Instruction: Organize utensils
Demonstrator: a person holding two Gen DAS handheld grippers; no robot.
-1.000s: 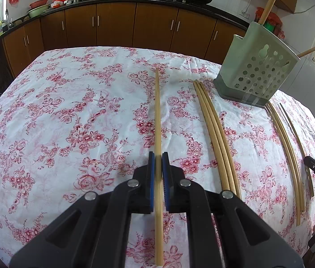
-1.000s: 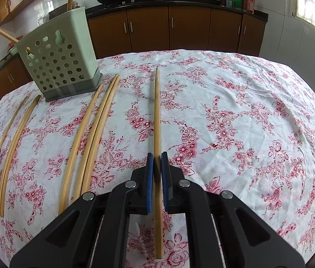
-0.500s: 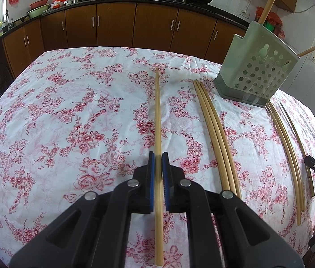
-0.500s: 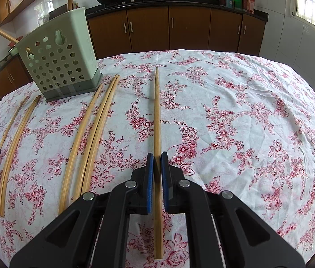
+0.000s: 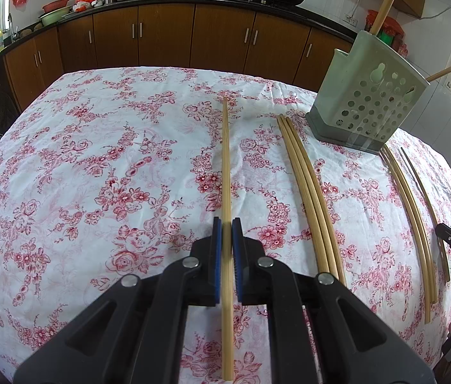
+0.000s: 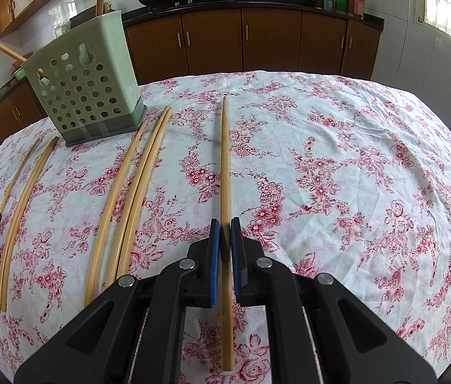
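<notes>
Chopstick [image 5: 225, 166] pinched between the blue pads of the left hand-held gripper [image 5: 226, 235], pointing toward the bench's far edge. Right hand-held gripper [image 6: 225, 233] likewise closed on another chopstick [image 6: 225, 160]. Green perforated holder [image 5: 367, 108] stands near the far edge, two sticks leaning in it. Three loose chopsticks [image 5: 308, 185] lie together on the floral cloth [image 5: 97, 176]; more lie beyond the holder.

Left wrist view: low over floral tablecloth [image 5: 97, 166], facing cabinets, holder [image 5: 369, 102] far right. Right wrist view: equally low, holder [image 6: 88, 86] far left. Both share holder, tablecloth [image 6: 337, 166].
</notes>
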